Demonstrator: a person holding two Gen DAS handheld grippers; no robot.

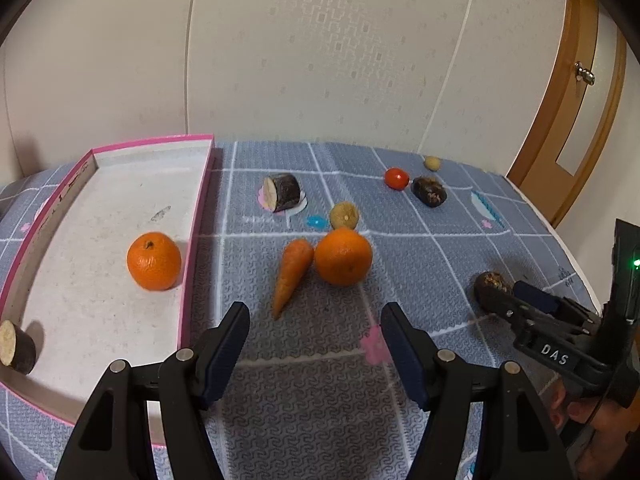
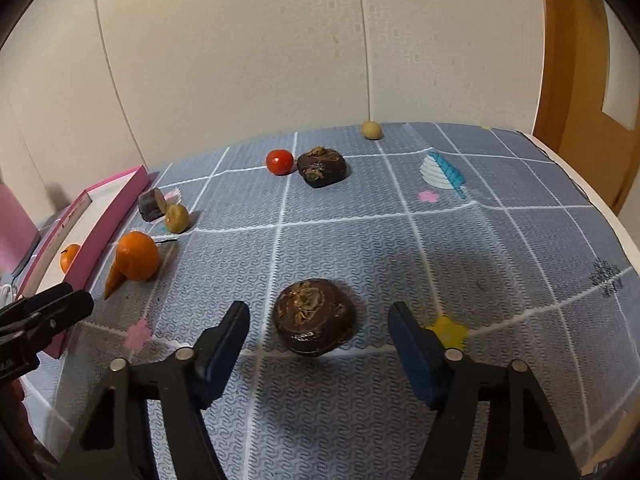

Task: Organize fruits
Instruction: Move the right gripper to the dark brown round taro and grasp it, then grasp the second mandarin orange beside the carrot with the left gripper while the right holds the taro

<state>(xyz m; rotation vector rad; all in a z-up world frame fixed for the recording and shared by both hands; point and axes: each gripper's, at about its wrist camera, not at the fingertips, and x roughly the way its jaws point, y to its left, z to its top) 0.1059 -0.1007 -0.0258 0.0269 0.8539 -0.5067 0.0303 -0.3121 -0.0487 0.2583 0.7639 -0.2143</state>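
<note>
A pink-rimmed white tray [image 1: 200,200] lies at the left and holds an orange [image 1: 154,261] and a dark cut piece [image 1: 17,346]. On the blue mat lie a second orange [image 1: 343,256], a carrot [image 1: 290,276], a dark cut piece [image 1: 282,192], a small yellowish fruit [image 1: 344,216], a tomato [image 1: 396,178] and a dark wrinkled fruit [image 1: 430,191]. My left gripper [image 1: 314,320] is open and empty, just short of the carrot and orange. My right gripper [image 2: 318,320] is open around a dark wrinkled fruit [image 2: 315,317], without touching it.
A small pale ball [image 2: 371,129] sits at the mat's far edge by the wall. A wooden door [image 1: 576,92] stands at the right. The tray's pink wall [image 2: 108,232] shows at the left in the right wrist view. The mat's right edge [image 2: 600,208] drops off.
</note>
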